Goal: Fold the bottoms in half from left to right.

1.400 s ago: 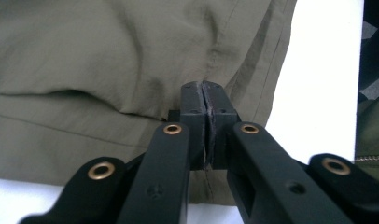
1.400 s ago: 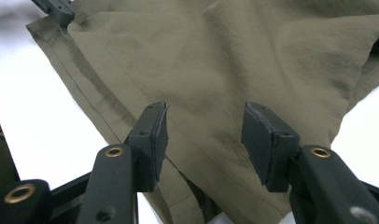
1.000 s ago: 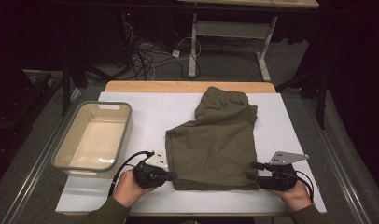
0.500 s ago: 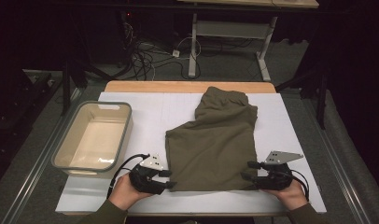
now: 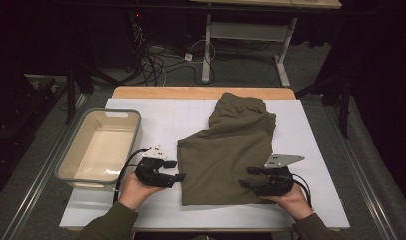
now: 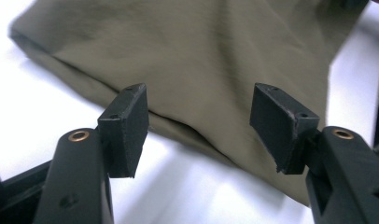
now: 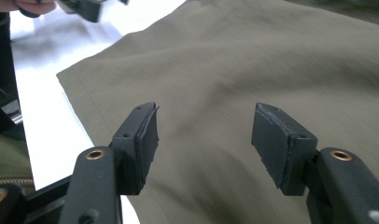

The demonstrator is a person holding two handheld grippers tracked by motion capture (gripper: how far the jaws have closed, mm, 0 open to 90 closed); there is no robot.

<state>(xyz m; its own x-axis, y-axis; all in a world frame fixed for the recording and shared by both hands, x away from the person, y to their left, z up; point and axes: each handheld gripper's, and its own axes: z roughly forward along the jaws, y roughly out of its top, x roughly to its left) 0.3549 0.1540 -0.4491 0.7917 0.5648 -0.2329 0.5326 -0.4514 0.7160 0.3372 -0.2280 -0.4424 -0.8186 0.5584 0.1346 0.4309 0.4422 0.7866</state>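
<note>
An olive-green folded garment (image 5: 226,155) lies flat on the white table cover (image 5: 161,120). My left gripper (image 5: 176,170) is at the garment's lower left edge. Its jaws have just been opening and now stand apart. In the left gripper view (image 6: 199,100) the cloth's hem (image 6: 201,51) lies just beyond the pads, and nothing is pinched. My right gripper (image 5: 247,177) hovers over the garment's lower right part, and its jaws have also just been opening. In the right gripper view (image 7: 204,116) they stand wide above the cloth (image 7: 253,60) without gripping it.
A beige plastic bin (image 5: 123,113) stands at the table's left, close to my left hand. A wooden board (image 5: 201,93) runs along the table's far edge. Beyond it are cables (image 5: 166,60) on the floor and a desk frame (image 5: 246,30).
The left jaws, shut at the garment's edge a second ago, now stand apart. The right gripper has shifted left over the cloth and its jaws have widened.
</note>
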